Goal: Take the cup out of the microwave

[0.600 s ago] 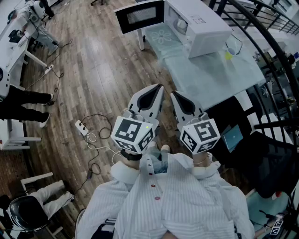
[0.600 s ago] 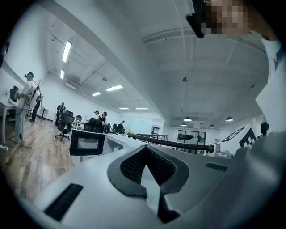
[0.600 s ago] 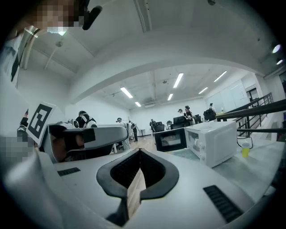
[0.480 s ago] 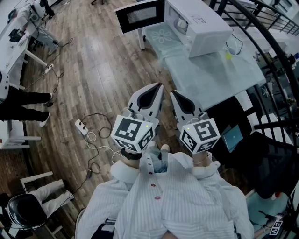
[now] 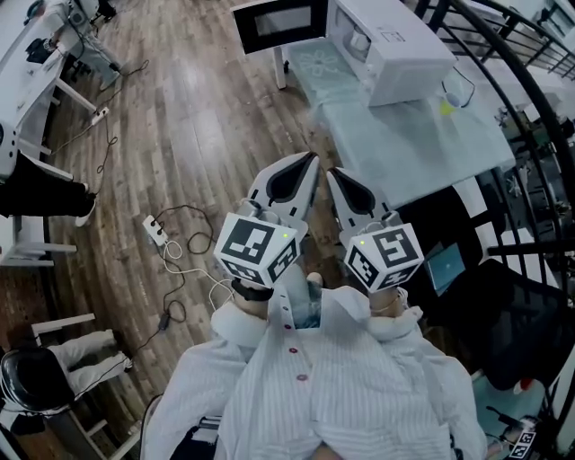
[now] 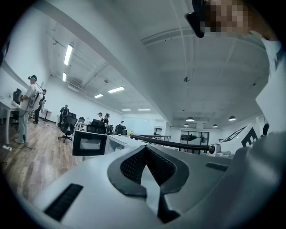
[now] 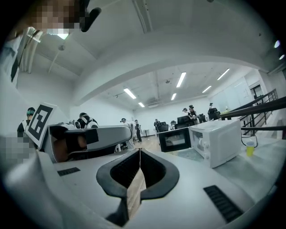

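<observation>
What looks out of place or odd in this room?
The white box microwave has its dark-windowed door hanging wide open. A white power strip with loose tangled cables lies on the wooden plank floor.

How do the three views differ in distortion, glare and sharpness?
Head view: bright glare on the wooden floor. Left gripper view: strong fisheye, black corners, ceiling lamps blown out. Right gripper view: same fisheye; the microwave looks sharp.
</observation>
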Tool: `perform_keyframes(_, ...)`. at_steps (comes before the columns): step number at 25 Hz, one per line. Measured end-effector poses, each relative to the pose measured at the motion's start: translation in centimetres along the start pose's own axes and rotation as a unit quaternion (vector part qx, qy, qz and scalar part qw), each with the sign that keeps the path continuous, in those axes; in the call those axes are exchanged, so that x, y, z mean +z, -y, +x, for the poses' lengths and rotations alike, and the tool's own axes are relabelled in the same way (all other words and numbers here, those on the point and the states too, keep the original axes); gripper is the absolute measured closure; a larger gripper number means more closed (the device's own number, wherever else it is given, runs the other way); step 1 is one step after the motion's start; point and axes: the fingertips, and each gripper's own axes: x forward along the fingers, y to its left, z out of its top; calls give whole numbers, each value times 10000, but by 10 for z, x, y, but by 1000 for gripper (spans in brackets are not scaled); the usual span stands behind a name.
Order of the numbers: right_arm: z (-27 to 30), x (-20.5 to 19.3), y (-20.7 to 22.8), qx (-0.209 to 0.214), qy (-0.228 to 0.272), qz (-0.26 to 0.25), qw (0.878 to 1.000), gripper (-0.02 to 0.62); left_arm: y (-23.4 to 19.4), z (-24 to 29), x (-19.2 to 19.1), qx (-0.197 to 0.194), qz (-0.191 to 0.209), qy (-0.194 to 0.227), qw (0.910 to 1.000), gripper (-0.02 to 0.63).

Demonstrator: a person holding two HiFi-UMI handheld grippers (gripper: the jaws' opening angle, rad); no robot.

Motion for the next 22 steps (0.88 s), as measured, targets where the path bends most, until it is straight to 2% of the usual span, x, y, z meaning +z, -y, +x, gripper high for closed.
perform_keyframes(10, 15, -13, -3, 159, -111, 49, 9998, 560, -15, -4, -11, 191, -84, 25, 9998, 597)
perform_keyframes(15, 50, -13, 1, 124, -149, 69, 9998, 560, -51, 6, -9, 216, -106, 32, 9997, 597)
perform_keyframes(22, 127, -4, 9, 11, -176, 136, 9998, 560, -125, 34, 5, 112, -116, -8, 9999, 597)
